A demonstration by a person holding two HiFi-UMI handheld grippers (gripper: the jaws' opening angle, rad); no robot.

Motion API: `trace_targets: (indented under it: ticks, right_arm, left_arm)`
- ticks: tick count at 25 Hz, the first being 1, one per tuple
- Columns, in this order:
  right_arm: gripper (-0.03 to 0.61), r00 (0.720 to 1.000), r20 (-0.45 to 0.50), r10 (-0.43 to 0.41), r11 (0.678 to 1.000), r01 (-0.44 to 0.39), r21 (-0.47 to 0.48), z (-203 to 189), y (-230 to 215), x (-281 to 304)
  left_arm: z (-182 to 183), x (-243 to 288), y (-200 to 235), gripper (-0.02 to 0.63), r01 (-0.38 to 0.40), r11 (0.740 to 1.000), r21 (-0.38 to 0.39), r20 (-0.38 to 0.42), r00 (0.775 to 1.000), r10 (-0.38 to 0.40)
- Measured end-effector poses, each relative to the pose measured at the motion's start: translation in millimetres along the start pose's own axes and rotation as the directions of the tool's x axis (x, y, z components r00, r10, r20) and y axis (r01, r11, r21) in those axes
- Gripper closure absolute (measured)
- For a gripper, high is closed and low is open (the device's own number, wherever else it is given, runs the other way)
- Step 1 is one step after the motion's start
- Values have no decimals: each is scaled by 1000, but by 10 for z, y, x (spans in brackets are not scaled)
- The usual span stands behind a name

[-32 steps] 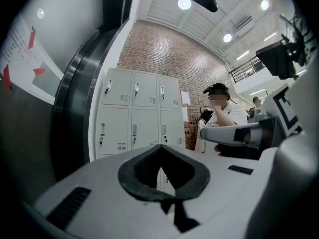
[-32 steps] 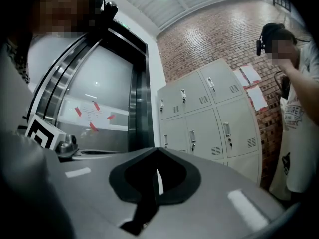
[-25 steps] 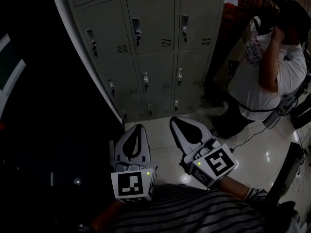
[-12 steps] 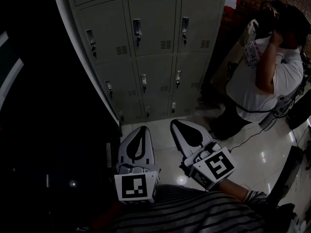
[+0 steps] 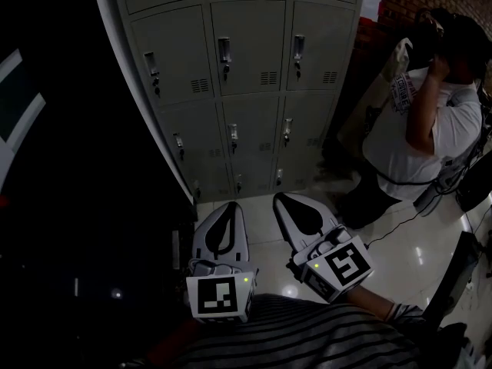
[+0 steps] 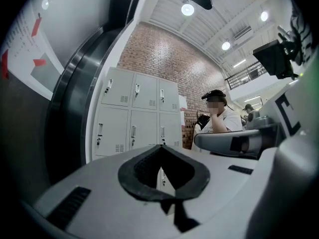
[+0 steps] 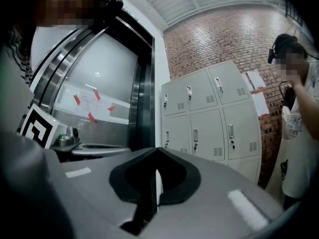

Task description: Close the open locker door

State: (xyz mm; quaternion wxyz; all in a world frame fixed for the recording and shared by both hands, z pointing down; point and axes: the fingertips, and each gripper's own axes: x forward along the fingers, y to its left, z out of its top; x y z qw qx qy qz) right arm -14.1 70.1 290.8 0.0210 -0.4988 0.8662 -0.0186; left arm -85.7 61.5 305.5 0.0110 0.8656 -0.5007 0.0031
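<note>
Here, two grippers are hovering side by side above the glossy floor (image 5: 415, 260), the left gripper (image 5: 231, 205) and the right gripper (image 5: 279, 197) each pressing its jaws together on nothing. Ahead, one locker bank (image 5: 254, 91) is showing three columns and four rows, every visible door lying flush. One person in a white shirt (image 5: 430, 129) is standing at its right.

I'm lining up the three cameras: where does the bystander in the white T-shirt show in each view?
Head view: the bystander stands at the right edge, upper half.
Left gripper view: the bystander is right of centre, above the jaws.
Right gripper view: the bystander is at the far right edge, partly cut off.
Shared landmark: the grey lockers, which lie just left of the bystander in every view.
</note>
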Motion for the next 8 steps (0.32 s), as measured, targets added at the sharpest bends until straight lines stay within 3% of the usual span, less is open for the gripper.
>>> trace_targets:
  ticks: [8]
  right_arm:
    - [578, 999, -15, 28, 1000, -28, 3, -43, 29, 44]
  left_arm:
    - [-36, 24, -30, 611, -4, 1000, -16, -13, 1000, 4]
